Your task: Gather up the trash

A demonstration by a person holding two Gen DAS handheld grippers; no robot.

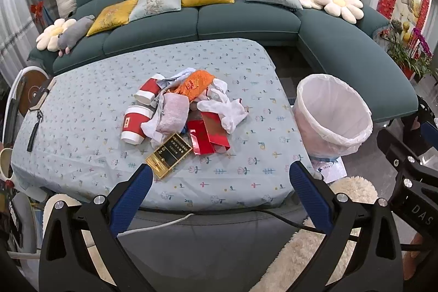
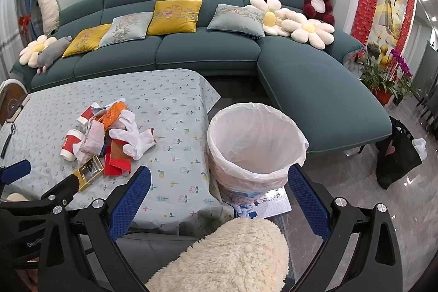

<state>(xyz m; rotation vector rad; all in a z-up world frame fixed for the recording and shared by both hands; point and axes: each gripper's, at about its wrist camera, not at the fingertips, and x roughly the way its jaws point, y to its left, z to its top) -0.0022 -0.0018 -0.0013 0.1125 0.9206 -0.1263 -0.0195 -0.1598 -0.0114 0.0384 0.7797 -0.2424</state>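
Trash heap (image 1: 180, 111) on table (image 1: 82, 100), lower items hidden; left claw (image 1: 219, 179) and right claw (image 2: 219, 182) both wide apart, empty.

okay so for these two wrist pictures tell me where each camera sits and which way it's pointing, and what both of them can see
Left wrist: sits on the left gripper, looking forward over the table at the trash pile; its blue fingers stand spread, and the right gripper's frame shows at the right edge.
Right wrist: sits on the right gripper, facing the lined bin on the floor; its spread fingers show, with the left gripper at the left edge.
Shared: table, trash pile, bin, teal sofa.
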